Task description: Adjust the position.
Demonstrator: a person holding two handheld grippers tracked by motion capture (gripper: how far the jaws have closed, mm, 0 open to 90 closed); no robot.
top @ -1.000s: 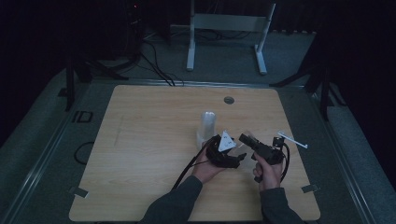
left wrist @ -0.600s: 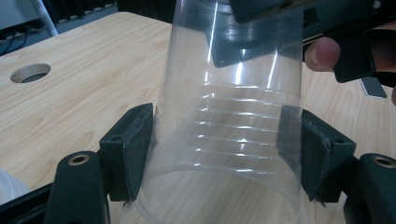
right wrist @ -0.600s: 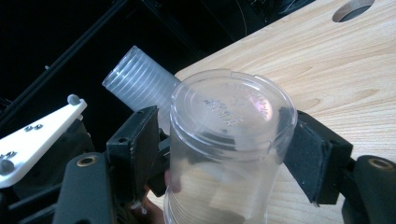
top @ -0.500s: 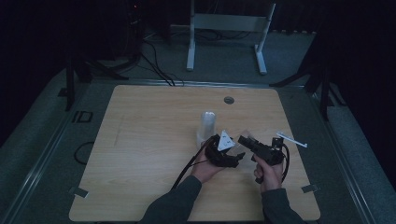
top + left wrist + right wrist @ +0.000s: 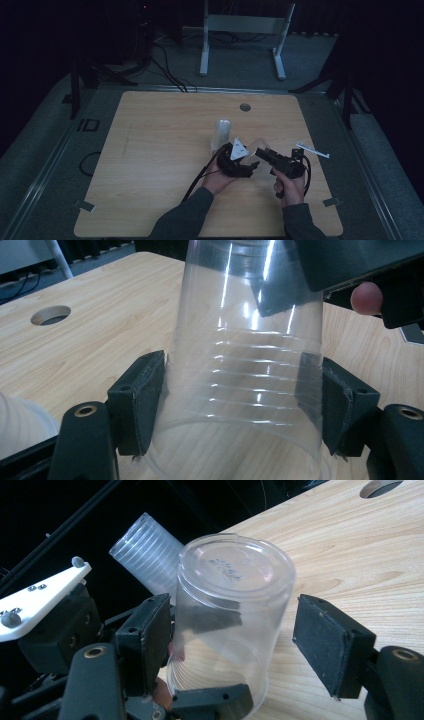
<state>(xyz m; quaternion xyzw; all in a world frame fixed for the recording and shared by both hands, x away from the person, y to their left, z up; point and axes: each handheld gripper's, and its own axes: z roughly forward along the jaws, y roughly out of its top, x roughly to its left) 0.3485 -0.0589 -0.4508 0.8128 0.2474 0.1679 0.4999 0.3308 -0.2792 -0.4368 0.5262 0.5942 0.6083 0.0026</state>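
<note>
The left tongs [image 5: 235, 405] pinch the thin, light, bendy clear cup [image 5: 245, 365], and the right tongs [image 5: 250, 640] wait open around it, so squeeze its ribbed sides softly.

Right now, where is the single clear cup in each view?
High view: clear cup shows faintly, low and right of the cup stack.
Left gripper view: centre, pinched between the fingers.
Right gripper view: centre, closed base toward the camera.
Shared landmark: round hole in the tabletop.

The room was dark; a wooden counter [image 5: 150, 150] stood on grey floor [image 5: 45, 130], a white metal frame [image 5: 245, 22] behind its far edge.
</note>
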